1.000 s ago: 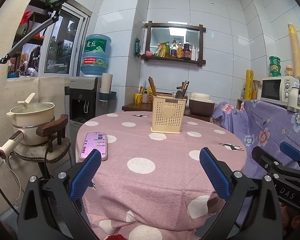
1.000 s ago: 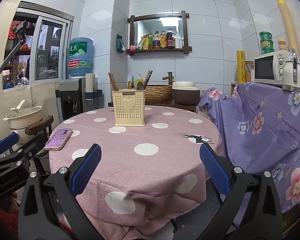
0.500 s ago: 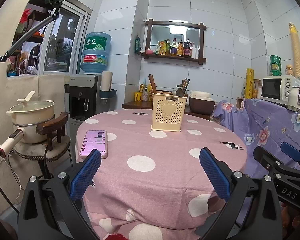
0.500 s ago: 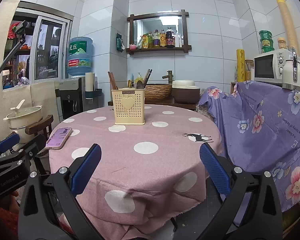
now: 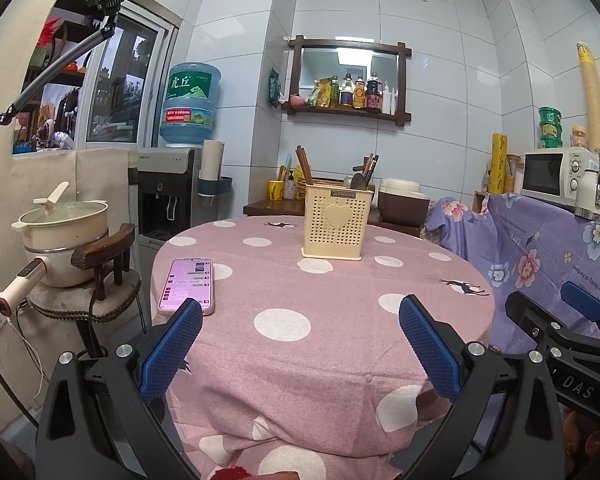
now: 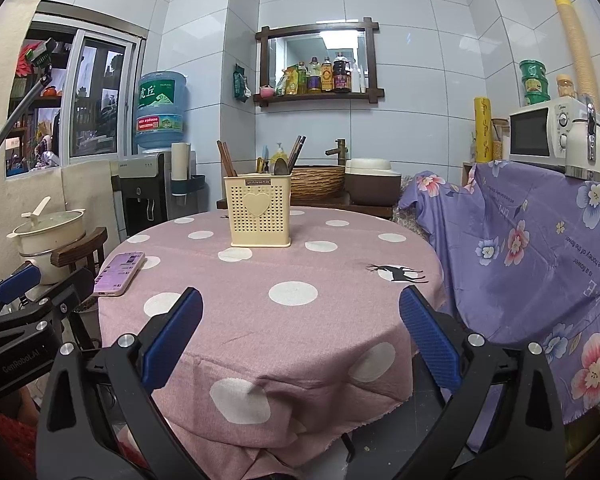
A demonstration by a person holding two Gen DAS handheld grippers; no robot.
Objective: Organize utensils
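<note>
Both grippers were hanging off the near edge of the round table, well short of the utensil holder. The left gripper had its fingers spread wide with nothing between them, same deal with the right gripper. The holder stood upright toward the table's far side, chopsticks and a spoon sticking out the top. A phone lay flat near the table's left edge.
</note>
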